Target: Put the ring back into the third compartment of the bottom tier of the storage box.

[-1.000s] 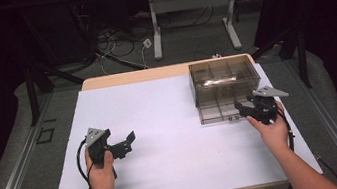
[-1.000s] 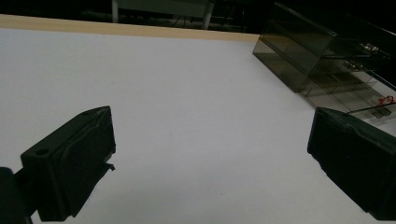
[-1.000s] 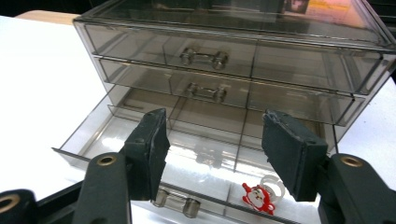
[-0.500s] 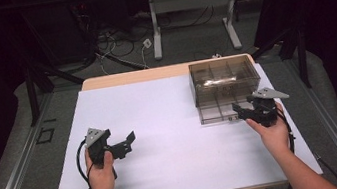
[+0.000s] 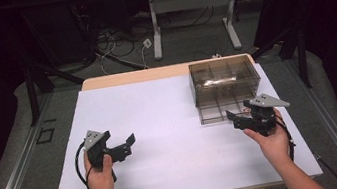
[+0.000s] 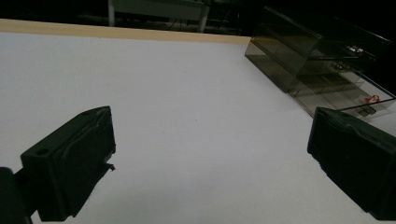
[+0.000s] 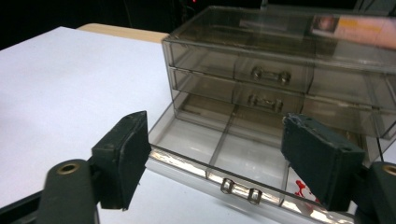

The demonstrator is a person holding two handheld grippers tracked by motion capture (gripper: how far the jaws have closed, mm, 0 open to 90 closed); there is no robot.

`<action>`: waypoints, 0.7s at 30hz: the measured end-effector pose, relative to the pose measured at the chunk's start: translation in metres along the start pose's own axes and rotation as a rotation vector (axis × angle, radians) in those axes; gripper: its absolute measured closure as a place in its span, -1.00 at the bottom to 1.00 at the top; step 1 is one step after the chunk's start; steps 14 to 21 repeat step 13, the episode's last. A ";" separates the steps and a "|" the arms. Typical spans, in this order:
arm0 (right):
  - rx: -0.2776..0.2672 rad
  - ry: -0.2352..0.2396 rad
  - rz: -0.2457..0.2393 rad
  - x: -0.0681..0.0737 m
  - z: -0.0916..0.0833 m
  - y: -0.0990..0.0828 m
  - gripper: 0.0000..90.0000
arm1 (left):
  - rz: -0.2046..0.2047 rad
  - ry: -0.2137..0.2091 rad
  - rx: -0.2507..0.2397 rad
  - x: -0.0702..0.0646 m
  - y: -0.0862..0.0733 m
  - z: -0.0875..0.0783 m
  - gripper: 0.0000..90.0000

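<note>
A smoky clear drawer box (image 5: 225, 82) stands at the table's far right, with its bottom drawer (image 5: 217, 113) pulled out toward me. In the right gripper view the drawer's small metal handle (image 7: 240, 190) lies low between the jaws, and a small red item (image 7: 300, 189) sits in the drawer's right compartment. My right gripper (image 5: 235, 120) hovers just in front of the drawer. Its jaws have just been opening and stand wide, pressing on nothing (image 7: 218, 156). My left gripper (image 5: 127, 146) rests open and empty over the white sheet at the near left (image 6: 212, 163).
The white sheet (image 5: 161, 126) covers most of the table, with a strip of wood (image 5: 128, 77) along the far edge. Beyond it are the legs of another table (image 5: 157, 30) and cables on the floor (image 5: 124, 45).
My right gripper has drawn back a little from the drawer front and its jaws have spread. The left gripper has stayed where it was.
</note>
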State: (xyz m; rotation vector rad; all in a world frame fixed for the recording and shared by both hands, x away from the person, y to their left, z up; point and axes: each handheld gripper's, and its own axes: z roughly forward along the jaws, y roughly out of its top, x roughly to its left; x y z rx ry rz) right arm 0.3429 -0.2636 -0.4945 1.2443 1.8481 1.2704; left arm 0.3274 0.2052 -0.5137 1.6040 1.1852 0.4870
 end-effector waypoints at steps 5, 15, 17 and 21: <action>-0.017 0.028 -0.006 0.013 -0.008 -0.007 -0.64 | 0.002 -0.003 -0.006 -0.001 -0.002 -0.006 -0.98; -0.045 0.047 -0.012 0.021 -0.016 -0.022 -0.72 | 0.009 -0.015 -0.005 -0.002 -0.004 -0.014 -0.98; -0.045 0.047 -0.012 0.021 -0.016 -0.022 -0.72 | 0.009 -0.015 -0.005 -0.002 -0.004 -0.014 -0.98; -0.045 0.047 -0.012 0.021 -0.016 -0.022 -0.72 | 0.009 -0.015 -0.005 -0.002 -0.004 -0.014 -0.98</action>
